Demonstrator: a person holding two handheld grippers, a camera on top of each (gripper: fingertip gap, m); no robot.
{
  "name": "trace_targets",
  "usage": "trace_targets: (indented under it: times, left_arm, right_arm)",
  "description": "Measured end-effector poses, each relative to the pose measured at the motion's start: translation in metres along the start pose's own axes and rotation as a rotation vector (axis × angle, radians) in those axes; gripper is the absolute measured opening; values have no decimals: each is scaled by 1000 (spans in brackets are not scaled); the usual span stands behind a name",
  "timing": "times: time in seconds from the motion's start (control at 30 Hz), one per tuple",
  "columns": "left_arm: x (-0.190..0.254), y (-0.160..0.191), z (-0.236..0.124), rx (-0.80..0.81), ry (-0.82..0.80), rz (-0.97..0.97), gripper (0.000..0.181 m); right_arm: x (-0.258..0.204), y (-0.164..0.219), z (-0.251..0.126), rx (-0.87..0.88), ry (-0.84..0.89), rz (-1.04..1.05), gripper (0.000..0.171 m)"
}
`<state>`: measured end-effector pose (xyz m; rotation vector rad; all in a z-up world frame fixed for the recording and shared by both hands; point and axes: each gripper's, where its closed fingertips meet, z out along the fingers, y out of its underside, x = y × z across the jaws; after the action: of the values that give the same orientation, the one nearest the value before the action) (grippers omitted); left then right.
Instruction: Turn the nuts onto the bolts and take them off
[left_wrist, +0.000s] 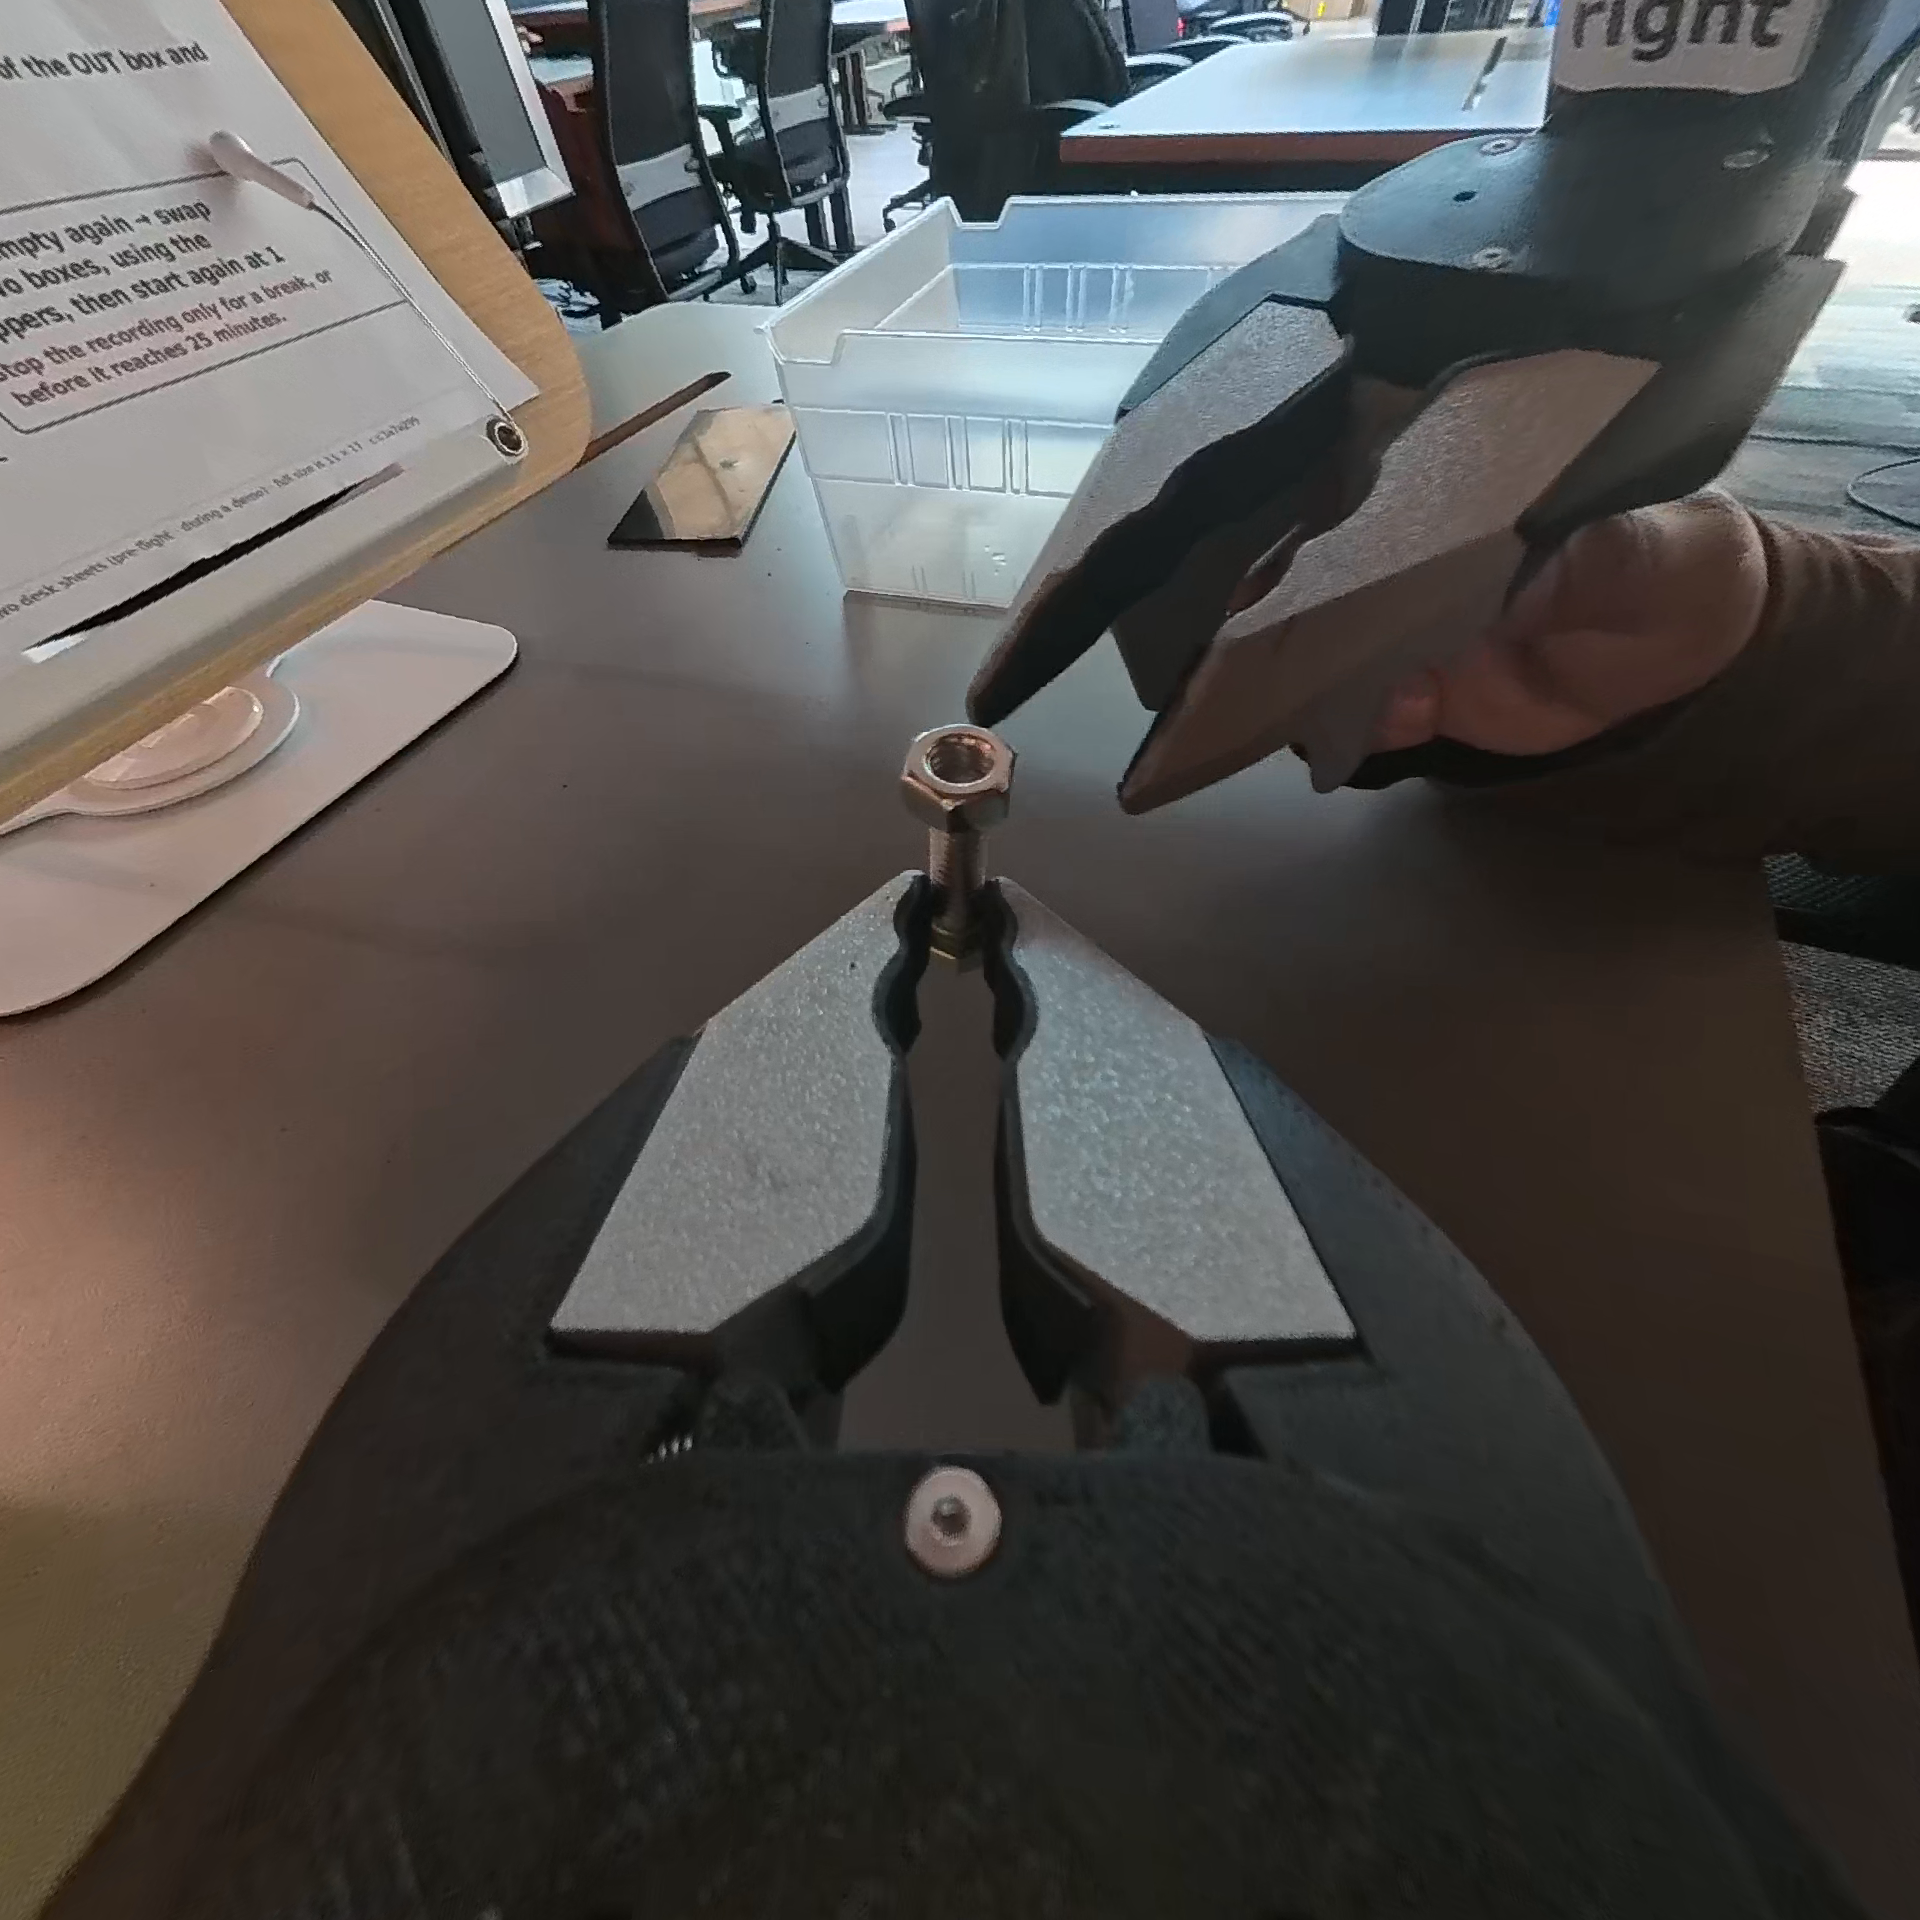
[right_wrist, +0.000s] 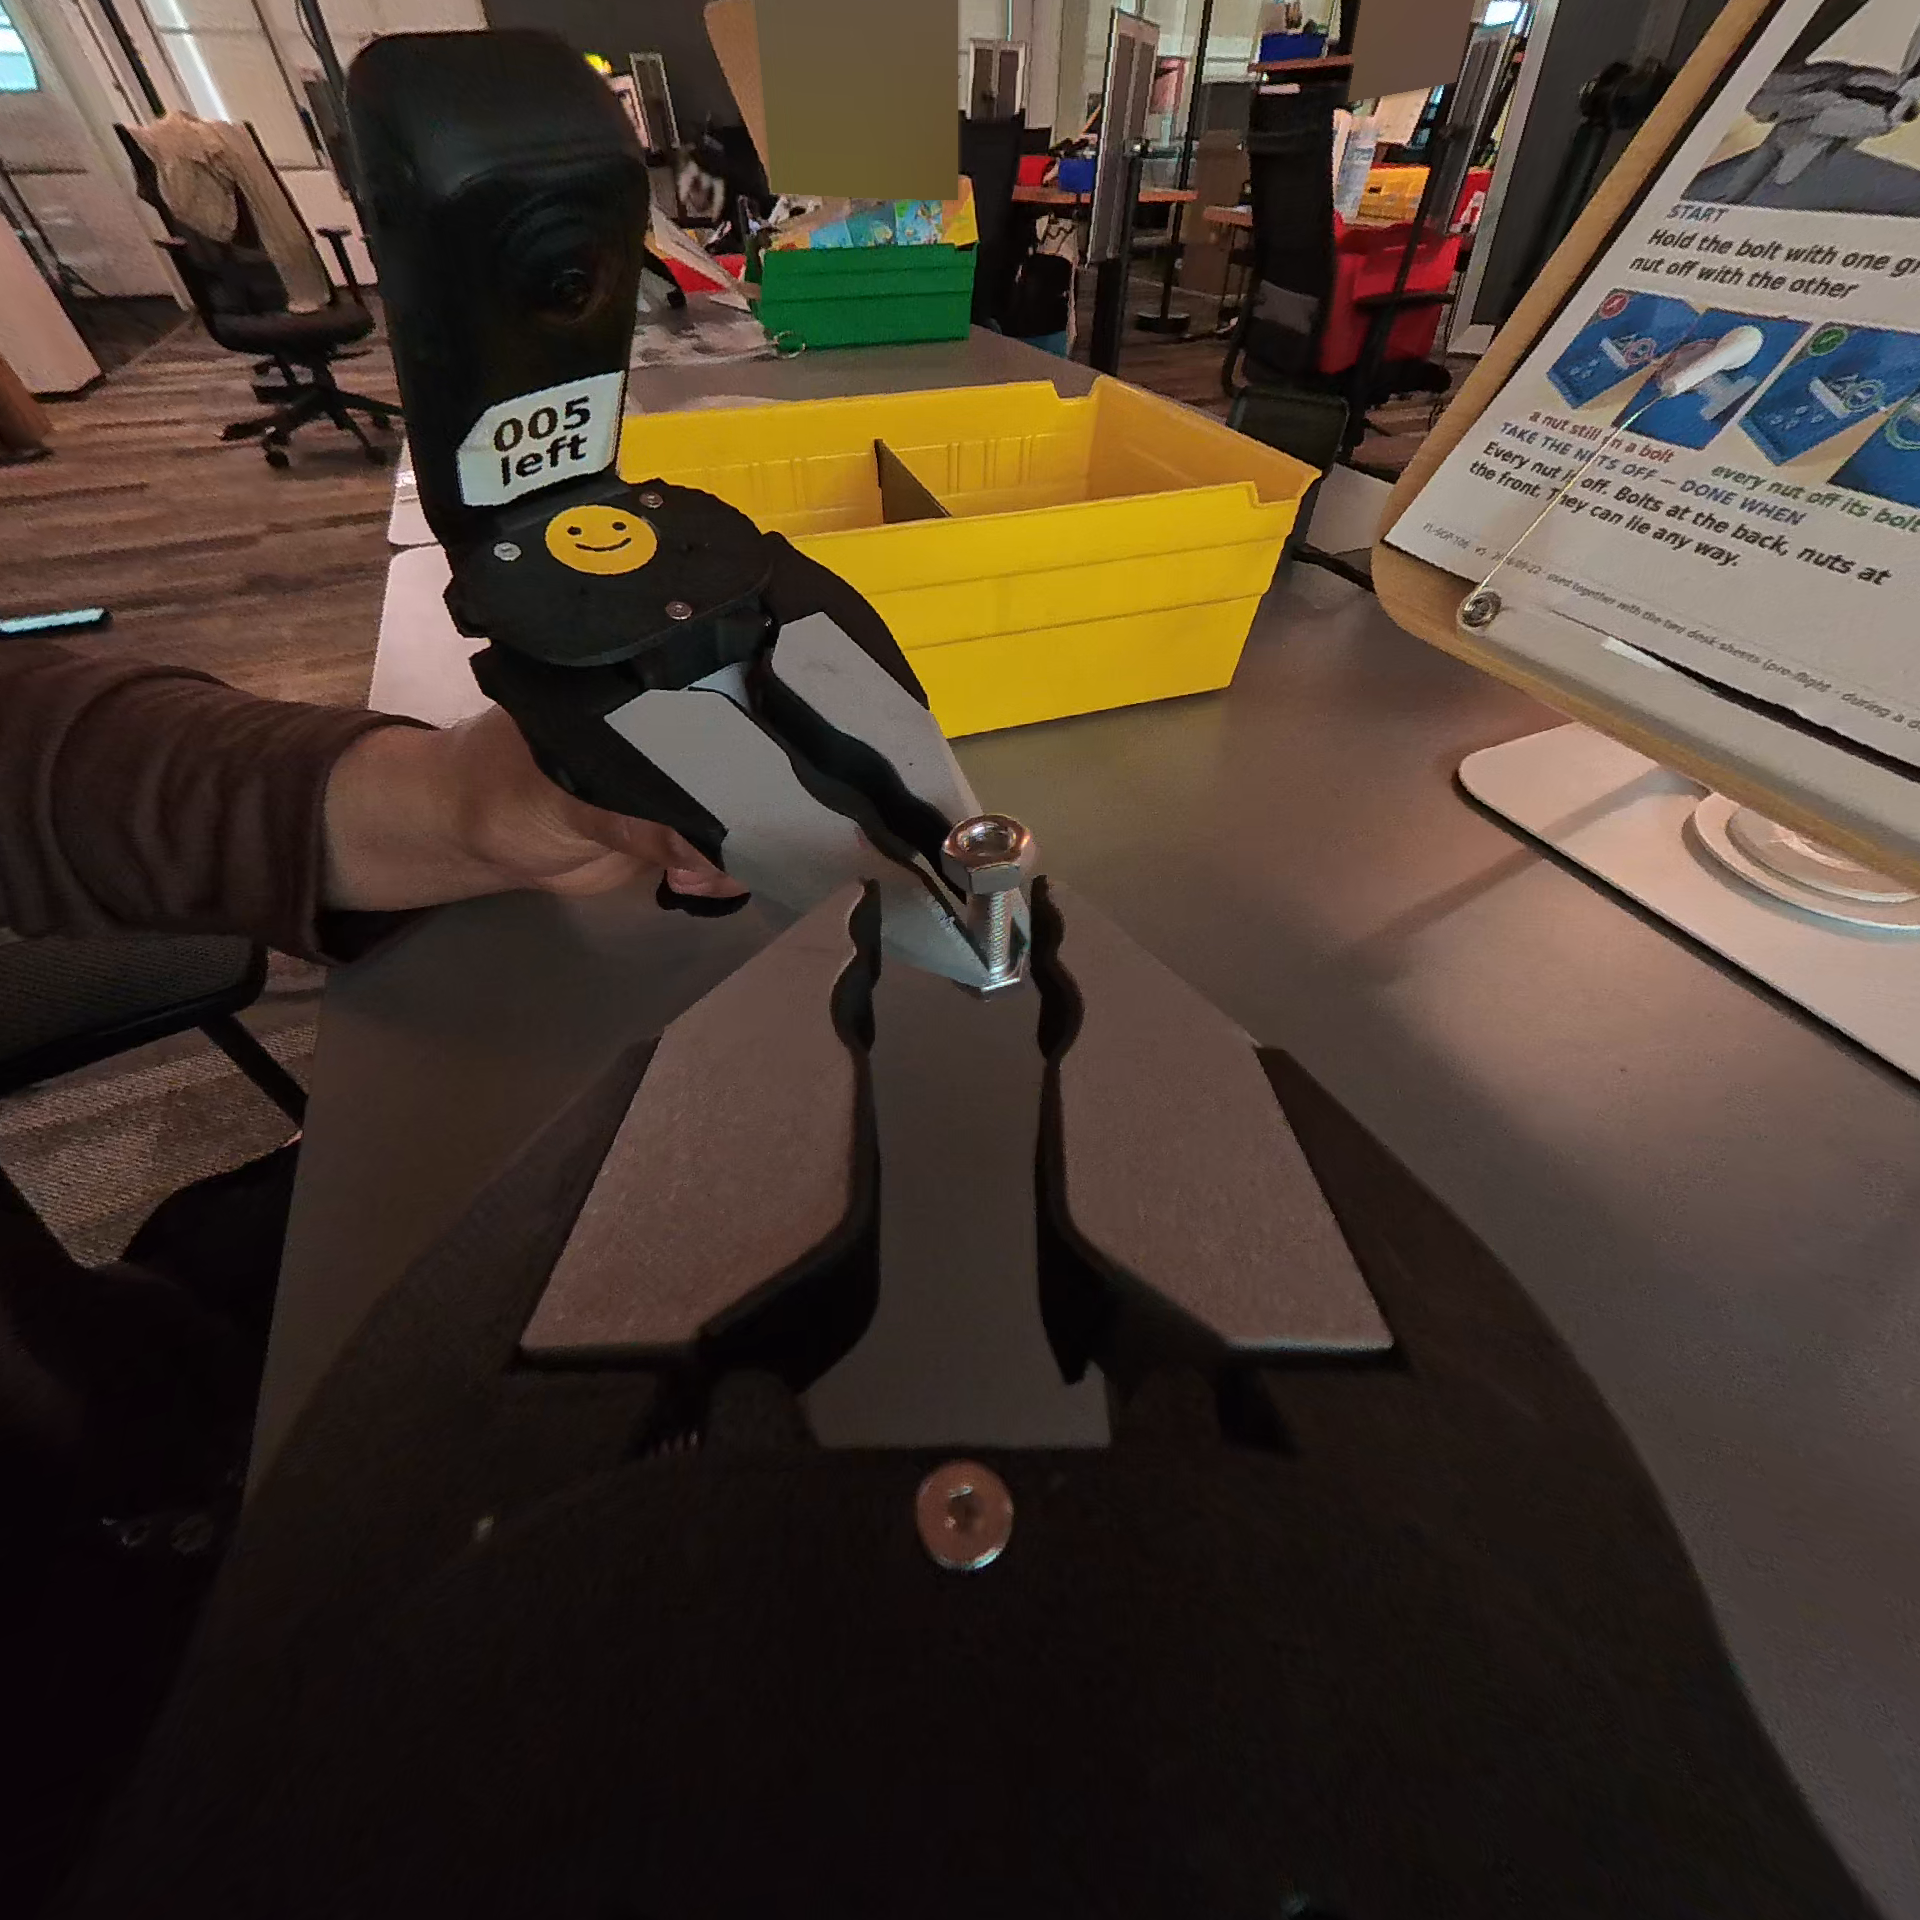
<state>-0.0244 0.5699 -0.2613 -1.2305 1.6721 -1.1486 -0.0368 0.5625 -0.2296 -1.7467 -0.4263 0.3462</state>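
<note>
My left gripper (left_wrist: 956, 904) is shut on the head end of a silver bolt (left_wrist: 951, 868) and holds it upright above the dark table. A silver hex nut (left_wrist: 956, 774) sits at the very top of the bolt's thread. My right gripper (left_wrist: 1049, 758) is open, its fingertips just right of the nut and level with it, not touching. In the right wrist view the bolt (right_wrist: 992, 935) and nut (right_wrist: 987, 847) stand between my open right gripper's (right_wrist: 956, 904) tips, nearer the right finger, with the left gripper (right_wrist: 987, 971) clamped on the bolt's base.
A clear plastic bin (left_wrist: 966, 416) stands behind the bolt. A yellow bin (right_wrist: 1039, 561) with a divider stands farther back in the right wrist view. An instruction sheet on a wooden stand (left_wrist: 260, 312) with a white base (right_wrist: 1662, 821) stands beside them. A dark flat plate (left_wrist: 707, 478) lies on the table (left_wrist: 520, 831). My left and right fingertips are right by each other.
</note>
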Motion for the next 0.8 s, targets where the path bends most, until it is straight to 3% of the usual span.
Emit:
trace_targets:
  times: [0.8]
  left_arm:
    - [2, 1, 1, -3, 18, -5, 7]
  right_arm:
    - [-3, 3, 1, -18, -15, -6, 23]
